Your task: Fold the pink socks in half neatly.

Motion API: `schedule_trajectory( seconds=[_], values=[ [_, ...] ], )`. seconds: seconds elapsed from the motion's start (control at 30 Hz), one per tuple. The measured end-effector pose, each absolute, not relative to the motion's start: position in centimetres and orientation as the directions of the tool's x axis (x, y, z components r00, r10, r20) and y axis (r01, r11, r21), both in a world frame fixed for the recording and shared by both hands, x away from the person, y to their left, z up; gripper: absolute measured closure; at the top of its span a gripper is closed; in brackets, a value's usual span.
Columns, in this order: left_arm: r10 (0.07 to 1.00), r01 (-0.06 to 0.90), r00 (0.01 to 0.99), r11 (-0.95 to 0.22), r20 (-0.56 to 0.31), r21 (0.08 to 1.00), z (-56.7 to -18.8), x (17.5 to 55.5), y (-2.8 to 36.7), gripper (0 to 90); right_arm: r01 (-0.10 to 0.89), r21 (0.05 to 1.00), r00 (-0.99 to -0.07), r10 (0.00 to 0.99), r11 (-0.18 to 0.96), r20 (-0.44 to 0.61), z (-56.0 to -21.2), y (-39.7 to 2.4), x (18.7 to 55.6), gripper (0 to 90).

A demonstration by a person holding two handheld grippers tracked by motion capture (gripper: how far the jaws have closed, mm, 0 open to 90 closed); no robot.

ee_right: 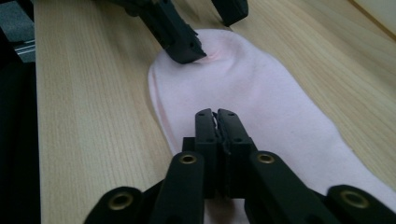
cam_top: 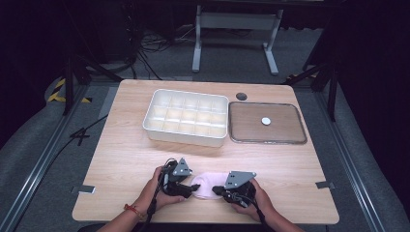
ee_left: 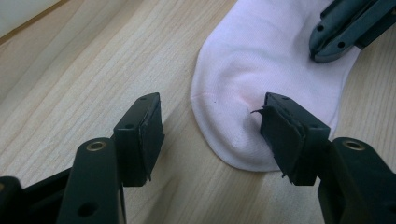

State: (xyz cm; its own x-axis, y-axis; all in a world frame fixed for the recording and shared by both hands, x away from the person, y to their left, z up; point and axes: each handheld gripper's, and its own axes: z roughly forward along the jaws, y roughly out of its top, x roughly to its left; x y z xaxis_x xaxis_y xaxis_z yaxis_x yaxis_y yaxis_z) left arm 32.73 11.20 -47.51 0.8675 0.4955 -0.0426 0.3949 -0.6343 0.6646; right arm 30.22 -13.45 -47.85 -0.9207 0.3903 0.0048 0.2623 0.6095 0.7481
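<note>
in the high view a pale pink sock (cam_top: 209, 186) lies flat on the wooden table (cam_top: 121, 154) near its front edge, between the left gripper (cam_top: 186, 189) and the right gripper (cam_top: 223, 192), each held in a hand that comes in from the bottom. behind it sit a white compartment tray (cam_top: 186, 117) and, to its right, a clear lid (cam_top: 267, 123) with a white knob. in the left gripper view the jaws stand partly open with the rounded toe end of the sock (ee_left: 261, 84) between them; the pad on the right side of that view touches the fabric and dimples it, the other pad rests on bare wood beside it, so nothing is clamped. the tip of the right gripper (ee_left: 343, 28) rests on the sock farther off. in the right gripper view its jaws are closed together, pads nearly meeting, lying low over the sock (ee_right: 261, 107); whether they pinch fabric i cannot tell. the left gripper (ee_right: 205, 28) sits at the far end of the sock, one jaw pressing on it.
</note>
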Motion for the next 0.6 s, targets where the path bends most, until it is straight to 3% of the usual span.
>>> schedule_trajectory(
  seconds=[0.23,0.6],
  values=[
    [0.492,0.398,0.869,-0.644,-0.044,0.653,-47.3,32.6,11.0,42.9,0.291,0.763,-0.894,0.449,0.578,0.0,-47.4,-14.5,31.0,82.9],
    [0.514,0.431,0.854,-0.619,-0.076,0.657,-47.2,32.9,11.4,58.5,0.288,0.745,-0.907,0.421,0.602,0.01,-47.9,-14.3,31.6,83.8]
  ],
)
